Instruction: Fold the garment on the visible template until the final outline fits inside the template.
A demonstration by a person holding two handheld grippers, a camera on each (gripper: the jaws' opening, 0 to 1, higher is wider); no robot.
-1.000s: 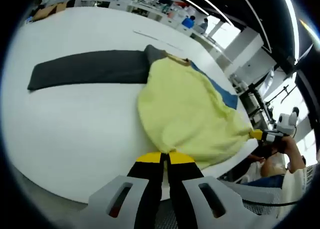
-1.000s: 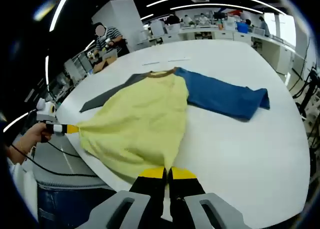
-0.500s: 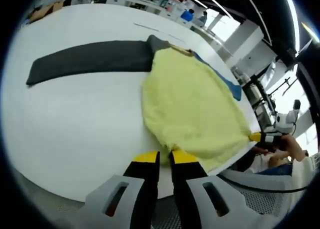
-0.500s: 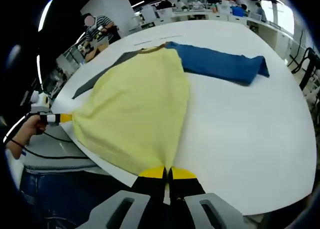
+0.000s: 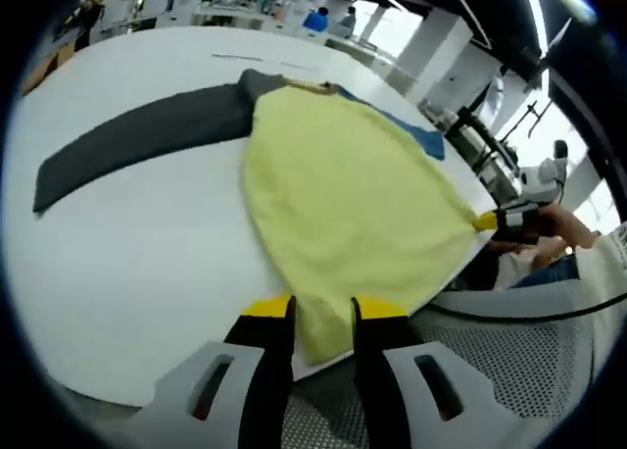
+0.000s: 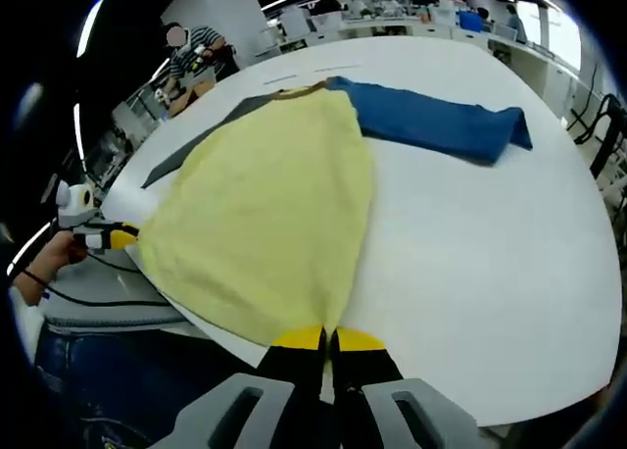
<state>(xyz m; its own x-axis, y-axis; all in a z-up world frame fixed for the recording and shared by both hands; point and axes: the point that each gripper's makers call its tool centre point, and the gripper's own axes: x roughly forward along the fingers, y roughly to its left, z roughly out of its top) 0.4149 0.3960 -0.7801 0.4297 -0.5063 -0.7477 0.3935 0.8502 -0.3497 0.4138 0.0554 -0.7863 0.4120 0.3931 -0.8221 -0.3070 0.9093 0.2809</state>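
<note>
A garment with a yellow body (image 5: 343, 194), a dark grey sleeve (image 5: 137, 140) and a blue sleeve (image 6: 441, 125) lies flat on the white table (image 6: 490, 263). Its lower hem hangs over the near table edge. My left gripper (image 5: 323, 310) is open, its yellow-tipped jaws spread on either side of one hem corner. The right gripper view also catches the left gripper (image 6: 118, 239), just beside that slack corner. My right gripper (image 6: 328, 339) is shut on the other hem corner. In the left gripper view the right gripper (image 5: 487, 222) pulls the cloth to a point.
The table edge runs just under both grippers. A grey mesh surface (image 5: 490, 371) lies below it. A thin line (image 6: 279, 76) marks the table beyond the collar. A person (image 6: 201, 52) stands at a far bench. A hand (image 5: 549, 228) holds the right gripper.
My left gripper's jaws have spread apart and let go of the hem corner, which has gone from a stretched point to slack. The right gripper stays shut on its corner.
</note>
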